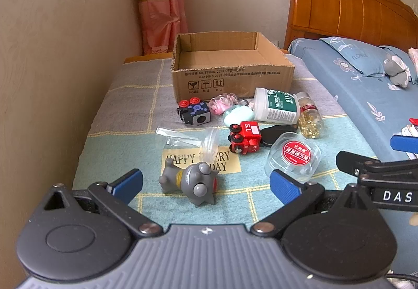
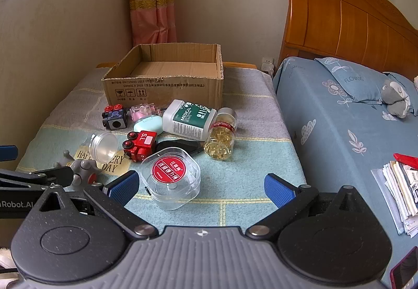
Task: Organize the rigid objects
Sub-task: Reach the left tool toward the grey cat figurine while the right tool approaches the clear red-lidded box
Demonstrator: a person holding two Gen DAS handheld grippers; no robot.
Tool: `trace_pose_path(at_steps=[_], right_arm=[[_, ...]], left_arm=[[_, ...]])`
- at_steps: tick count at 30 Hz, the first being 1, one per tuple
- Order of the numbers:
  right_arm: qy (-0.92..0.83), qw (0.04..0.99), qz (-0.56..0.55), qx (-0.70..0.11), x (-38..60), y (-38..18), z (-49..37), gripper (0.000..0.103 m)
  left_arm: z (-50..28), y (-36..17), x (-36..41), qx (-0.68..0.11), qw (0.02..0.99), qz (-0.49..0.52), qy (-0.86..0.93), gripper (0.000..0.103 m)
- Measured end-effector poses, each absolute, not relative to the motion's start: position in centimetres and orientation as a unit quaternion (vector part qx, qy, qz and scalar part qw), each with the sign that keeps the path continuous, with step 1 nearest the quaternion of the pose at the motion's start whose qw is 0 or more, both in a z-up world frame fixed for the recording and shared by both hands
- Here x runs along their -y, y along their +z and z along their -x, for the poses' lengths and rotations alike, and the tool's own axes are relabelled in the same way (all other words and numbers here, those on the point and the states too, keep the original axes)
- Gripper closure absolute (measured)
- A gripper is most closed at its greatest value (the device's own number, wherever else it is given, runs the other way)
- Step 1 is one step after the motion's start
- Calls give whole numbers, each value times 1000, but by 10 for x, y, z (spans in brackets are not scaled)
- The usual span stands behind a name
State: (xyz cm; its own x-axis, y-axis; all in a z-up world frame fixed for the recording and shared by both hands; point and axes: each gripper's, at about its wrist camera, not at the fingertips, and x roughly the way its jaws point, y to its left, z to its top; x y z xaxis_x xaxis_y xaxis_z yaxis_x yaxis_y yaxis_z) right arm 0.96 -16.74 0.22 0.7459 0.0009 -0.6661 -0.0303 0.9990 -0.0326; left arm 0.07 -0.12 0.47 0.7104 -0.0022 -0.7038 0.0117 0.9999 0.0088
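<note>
Grey toy (image 1: 188, 181) btwn wide left fingers (image 1: 283, 188), cardboard box (image 1: 230, 72) beyond, empty

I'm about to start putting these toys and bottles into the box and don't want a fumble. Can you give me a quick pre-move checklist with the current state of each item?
1. Cardboard box open and nothing seen inside: ok.
2. Left gripper open, nothing held: ok.
3. Right gripper open, nothing held: ok.
4. Grey toy figure in front of the left gripper, apart from other things: ok.
5. Clear round case with red label by the right gripper's left finger, free to grasp: ok.
6. Capsule bottle cap tight: cannot tell.
</note>
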Motion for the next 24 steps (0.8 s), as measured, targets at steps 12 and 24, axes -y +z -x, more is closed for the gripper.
trace_pose_path(at_steps=[12, 24], right_arm=[[8, 934, 21, -356, 168, 4, -11, 0], [14, 937, 35, -348, 167, 4, -13, 0]], left_arm=[[-1, 5, 2, -382, 924, -6, -7, 1], [-6, 9, 0, -375, 926, -28, -27, 1]])
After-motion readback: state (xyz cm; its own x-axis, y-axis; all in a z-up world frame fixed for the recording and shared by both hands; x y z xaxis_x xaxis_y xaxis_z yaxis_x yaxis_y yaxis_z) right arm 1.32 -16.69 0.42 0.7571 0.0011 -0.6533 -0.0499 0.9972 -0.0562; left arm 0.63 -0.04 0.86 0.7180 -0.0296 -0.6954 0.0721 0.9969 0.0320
